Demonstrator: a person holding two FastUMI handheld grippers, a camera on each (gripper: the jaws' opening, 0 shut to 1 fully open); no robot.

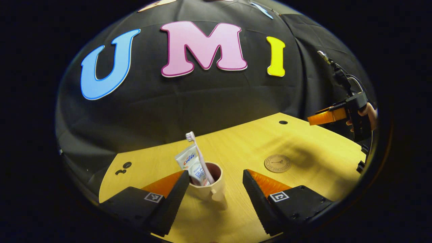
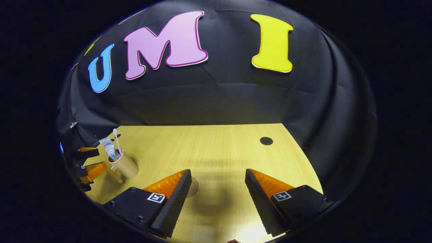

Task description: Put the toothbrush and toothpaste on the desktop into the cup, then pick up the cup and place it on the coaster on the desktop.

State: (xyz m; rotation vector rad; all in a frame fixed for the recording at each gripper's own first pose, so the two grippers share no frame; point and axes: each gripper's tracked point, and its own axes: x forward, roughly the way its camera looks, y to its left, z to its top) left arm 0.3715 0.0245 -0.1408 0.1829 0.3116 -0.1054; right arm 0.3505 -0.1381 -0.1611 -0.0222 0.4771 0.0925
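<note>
left gripper (image 1: 214, 184) is spread wide, fingers either side of the cup (image 1: 206, 189), the left finger looking right against the wall, the right one well apart from it, nothing pinched yet. the cup stands upright on the desktop (image 1: 236, 148) with the toothbrush (image 1: 199, 157) and toothpaste (image 1: 192, 165) leaning inside, handle facing this gripper. the coaster (image 1: 277, 163) lies flat, off to the cup's right and a little beyond. farther right of the cup, the right gripper (image 2: 217, 189) hangs spread and empty above the desktop, near the coaster. risks, as i judge them: a close with one finger leading could shove or tip the cup; the handle could skew the grip; a tilt in the carry could spill the tall toothbrush; the right gripper could crowd the coaster.
</note>
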